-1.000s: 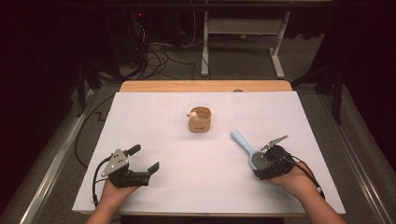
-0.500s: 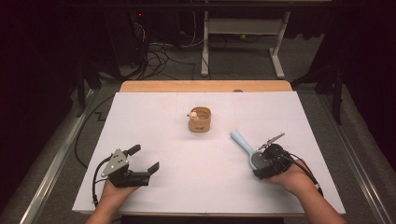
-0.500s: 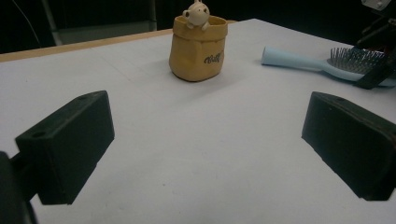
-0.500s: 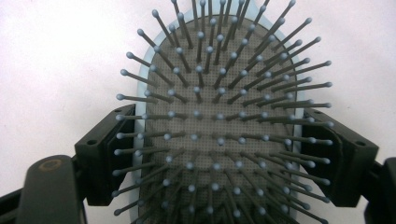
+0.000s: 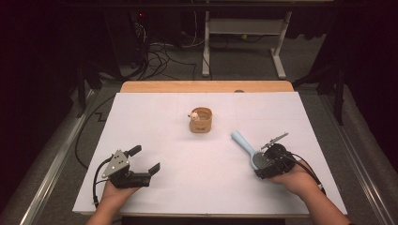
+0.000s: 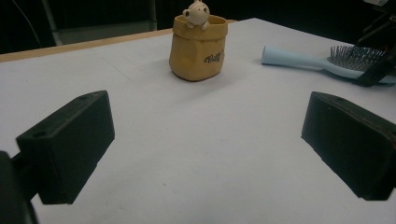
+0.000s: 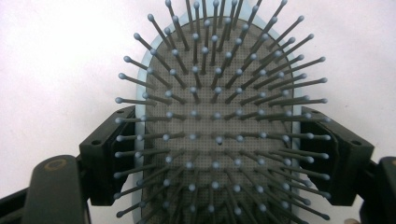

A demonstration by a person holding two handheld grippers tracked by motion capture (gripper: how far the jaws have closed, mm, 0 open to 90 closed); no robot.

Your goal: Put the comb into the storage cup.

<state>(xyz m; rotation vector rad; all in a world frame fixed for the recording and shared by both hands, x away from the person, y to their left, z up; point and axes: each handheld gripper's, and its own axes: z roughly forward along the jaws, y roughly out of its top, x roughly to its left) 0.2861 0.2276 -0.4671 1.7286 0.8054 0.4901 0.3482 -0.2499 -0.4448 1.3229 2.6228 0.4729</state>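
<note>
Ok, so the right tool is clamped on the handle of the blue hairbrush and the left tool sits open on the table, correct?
Not quite. The right tool is clamped on the head of the blue hairbrush, its jaws on either side of the bristle pad, as the right gripper view shows; the handle points away, free, in the high view. The left tool does sit open on the table.

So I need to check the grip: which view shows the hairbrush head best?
The right gripper view: the hairbrush head sits bristles-up between both jaws. The high view shows it small; the left gripper view shows it side-on at the edge.
</note>
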